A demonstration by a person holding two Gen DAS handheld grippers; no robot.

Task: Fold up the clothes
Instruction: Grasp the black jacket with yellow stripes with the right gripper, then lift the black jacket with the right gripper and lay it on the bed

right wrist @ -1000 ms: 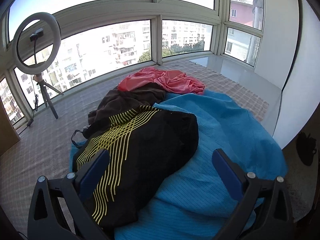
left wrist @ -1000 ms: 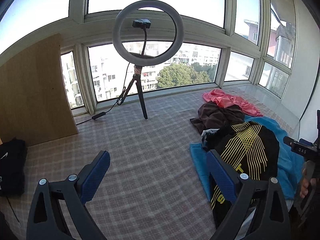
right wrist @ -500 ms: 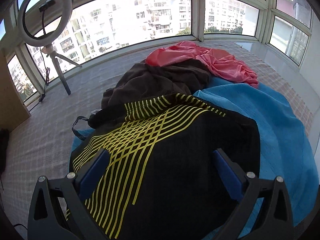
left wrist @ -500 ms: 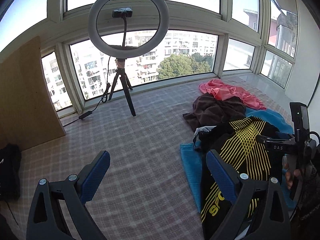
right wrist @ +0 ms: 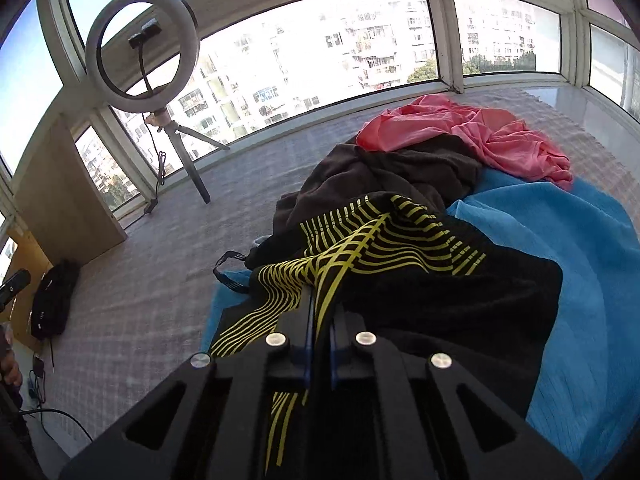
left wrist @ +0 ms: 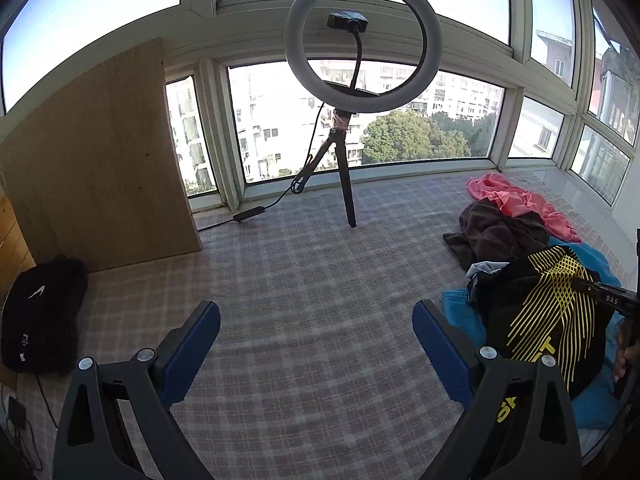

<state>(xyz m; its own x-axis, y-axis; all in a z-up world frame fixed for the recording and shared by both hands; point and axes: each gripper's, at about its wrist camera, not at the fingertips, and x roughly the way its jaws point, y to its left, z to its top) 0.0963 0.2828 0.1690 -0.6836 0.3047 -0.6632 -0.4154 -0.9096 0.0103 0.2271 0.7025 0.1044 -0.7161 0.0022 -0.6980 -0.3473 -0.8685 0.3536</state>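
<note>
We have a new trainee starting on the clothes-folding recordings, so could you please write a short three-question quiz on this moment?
1. True or false: the left gripper is open and holds nothing.
2. Which garment is the right gripper shut on? A) pink garment B) black shirt with yellow lines C) blue cloth
3. Fill in: the ring light stands on a ____.

Key: 1 true; 2 B; 3 tripod.

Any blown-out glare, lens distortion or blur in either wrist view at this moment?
Left wrist: strong fisheye bending of the window frames, sky evenly exposed, sharp throughout. Right wrist: the buildings outside are washed out white, the black shirt stays readable, the right tongs look slightly soft up close.
</note>
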